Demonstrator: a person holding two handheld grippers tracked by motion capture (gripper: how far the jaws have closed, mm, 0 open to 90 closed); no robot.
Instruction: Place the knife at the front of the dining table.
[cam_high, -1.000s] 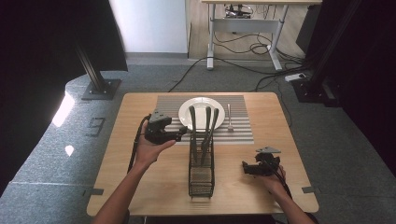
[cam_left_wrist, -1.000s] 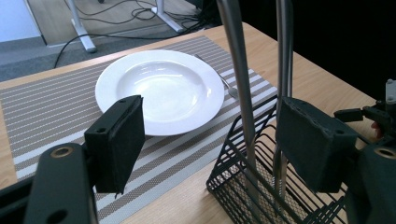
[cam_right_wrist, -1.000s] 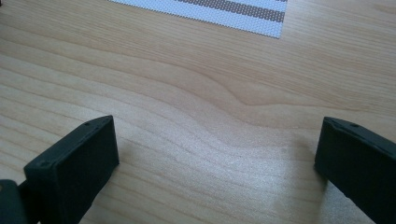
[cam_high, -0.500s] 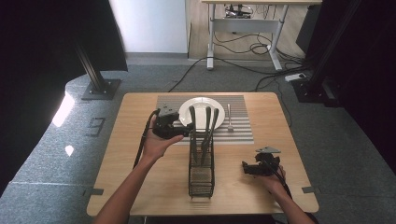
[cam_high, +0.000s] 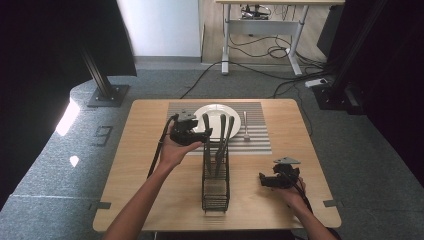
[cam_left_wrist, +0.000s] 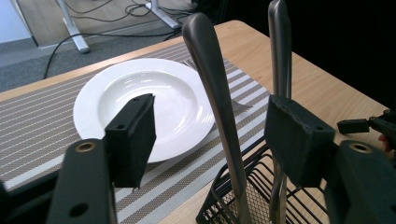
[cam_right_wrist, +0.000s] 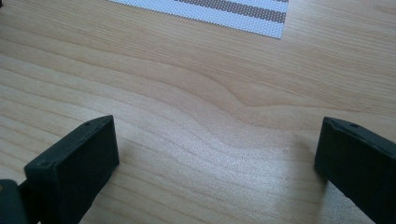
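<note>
A black wire caddy (cam_high: 216, 182) stands mid-table with three metal utensil handles sticking up from it. My left gripper (cam_high: 203, 134) reaches in from the left at the leftmost handle (cam_high: 205, 125). In the left gripper view that handle (cam_left_wrist: 212, 88) rises between the two pads (cam_left_wrist: 133, 137). The jaws have just been closing, but a gap shows on both sides and neither pad touches it. A second handle (cam_left_wrist: 279, 42) stands behind the right pad. My right gripper (cam_high: 264, 179) rests low at the table's right, wide open over bare wood (cam_right_wrist: 215, 140).
A white plate (cam_high: 215, 114) sits on a striped placemat (cam_high: 260, 142) behind the caddy, with a fork (cam_high: 245, 126) lying to its right. The placemat's corner (cam_right_wrist: 210, 11) lies just ahead of the right gripper. The table's front edge is close to both forearms.
My left gripper has moved right, from beside the plate to the leftmost handle in the caddy. The right gripper has not moved.
</note>
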